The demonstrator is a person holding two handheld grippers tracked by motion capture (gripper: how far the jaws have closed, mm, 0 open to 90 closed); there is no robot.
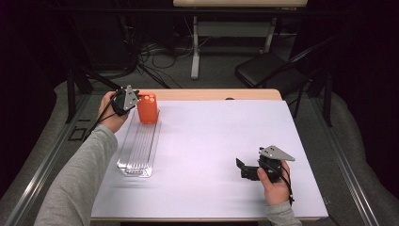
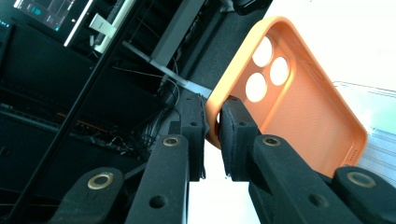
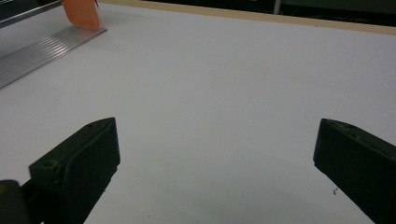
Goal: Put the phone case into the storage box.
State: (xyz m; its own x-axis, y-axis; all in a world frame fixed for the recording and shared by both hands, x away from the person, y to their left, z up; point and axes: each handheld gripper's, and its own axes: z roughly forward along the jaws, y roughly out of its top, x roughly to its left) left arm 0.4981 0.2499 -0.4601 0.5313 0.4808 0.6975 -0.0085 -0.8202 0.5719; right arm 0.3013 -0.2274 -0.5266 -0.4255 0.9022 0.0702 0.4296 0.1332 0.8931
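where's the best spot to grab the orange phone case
By its thin rim near the camera holes, from the outer side, as the left gripper now pinches the case. It stands upright at the ribbed clear tray's far end; the wall fits between the pads.

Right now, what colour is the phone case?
Orange; the phone case shows best in the left gripper view.

The left tool holds an orange case upright at the far end of a clear tray; the right tool rests on the desk, well apart.
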